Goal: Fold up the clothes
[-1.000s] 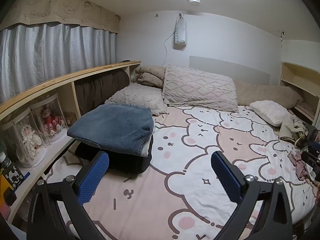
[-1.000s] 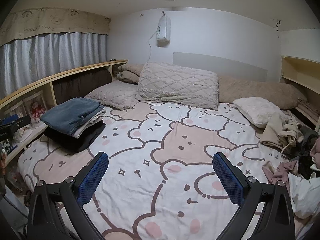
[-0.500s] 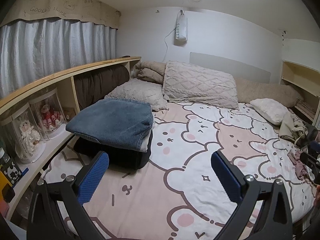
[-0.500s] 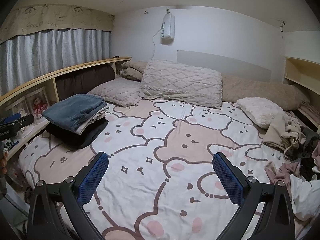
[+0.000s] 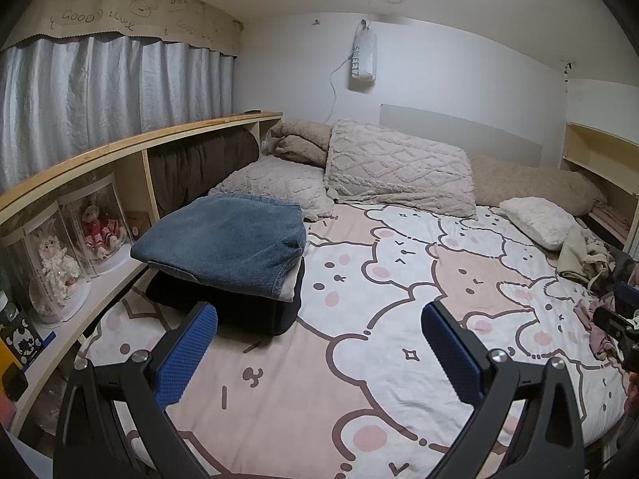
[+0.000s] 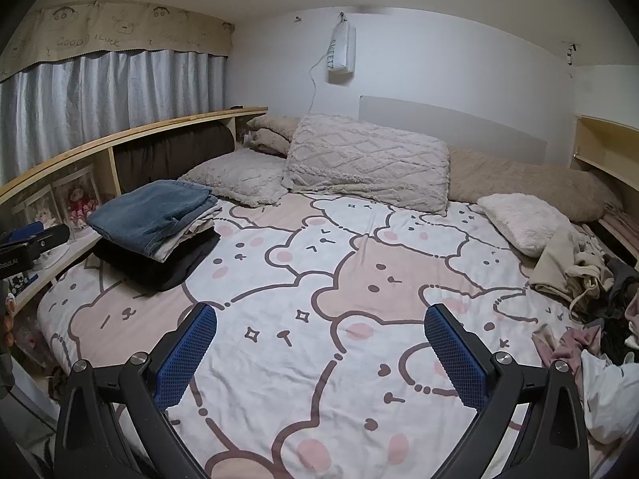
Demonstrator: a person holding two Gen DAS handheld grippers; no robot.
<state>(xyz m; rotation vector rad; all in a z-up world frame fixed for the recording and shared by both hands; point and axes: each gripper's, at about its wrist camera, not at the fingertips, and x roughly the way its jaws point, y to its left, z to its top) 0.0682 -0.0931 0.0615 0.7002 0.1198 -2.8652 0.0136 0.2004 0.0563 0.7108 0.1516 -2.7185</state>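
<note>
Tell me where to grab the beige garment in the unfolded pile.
Pinch the beige garment at its smooth left-hand fold, coming from the open bedspread side with the right gripper; its drawstrings and the dark clothes tangle its right side.

Folded stack [image 6: 153,241]: blue denim on top, a pale garment under it, black garments at the bottom; lies flat at the bed's left edge.
Unfolded clothes [image 6: 591,303]: crumpled heap of beige, pink, white and dark pieces at the right edge.
</note>
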